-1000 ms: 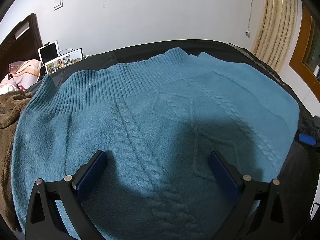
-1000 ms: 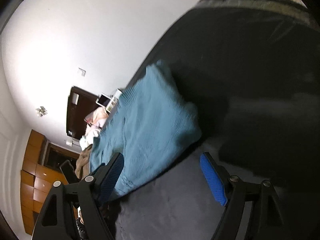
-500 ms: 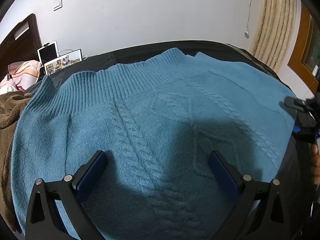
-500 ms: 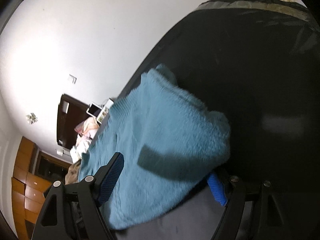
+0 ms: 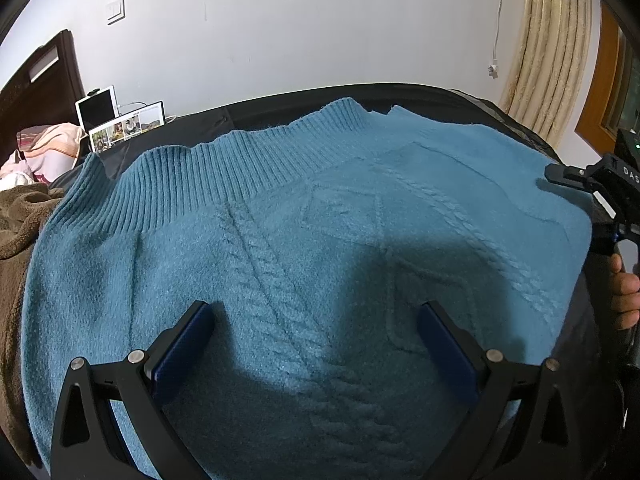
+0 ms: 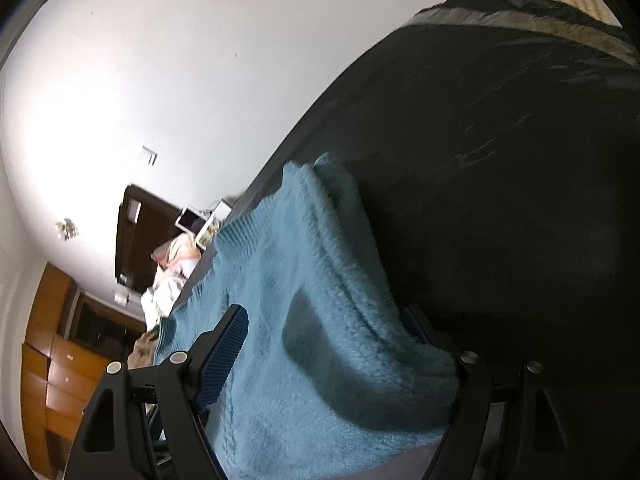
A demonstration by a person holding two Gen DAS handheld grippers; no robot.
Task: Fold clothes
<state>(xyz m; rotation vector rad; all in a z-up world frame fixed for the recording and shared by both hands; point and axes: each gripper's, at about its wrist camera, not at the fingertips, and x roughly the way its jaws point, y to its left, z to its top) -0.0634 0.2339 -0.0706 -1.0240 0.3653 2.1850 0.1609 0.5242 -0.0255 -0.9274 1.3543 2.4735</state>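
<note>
A blue cable-knit sweater (image 5: 304, 216) lies spread on a dark bed cover (image 5: 516, 128), its ribbed hem toward the far wall. My left gripper (image 5: 316, 328) is open and hovers over the sweater's near middle, holding nothing. My right gripper (image 6: 332, 340) is open, turned on its side, with the sweater's right edge (image 6: 320, 320) lying between its jaws: one finger is over the cloth, the other under its edge. It also shows in the left wrist view (image 5: 600, 196) at the sweater's right edge, with a hand behind it.
A brown blanket (image 5: 16, 220) and pink bedding (image 5: 44, 148) lie at the left. A tablet and a photo frame (image 5: 120, 120) stand by the headboard. Curtains (image 5: 552, 40) hang at the right. The dark cover (image 6: 500, 160) stretches beyond the sweater.
My right gripper has moved in from the dark cover onto the sweater's right edge, so the cloth now lies between its open jaws. My left gripper has stayed still.
</note>
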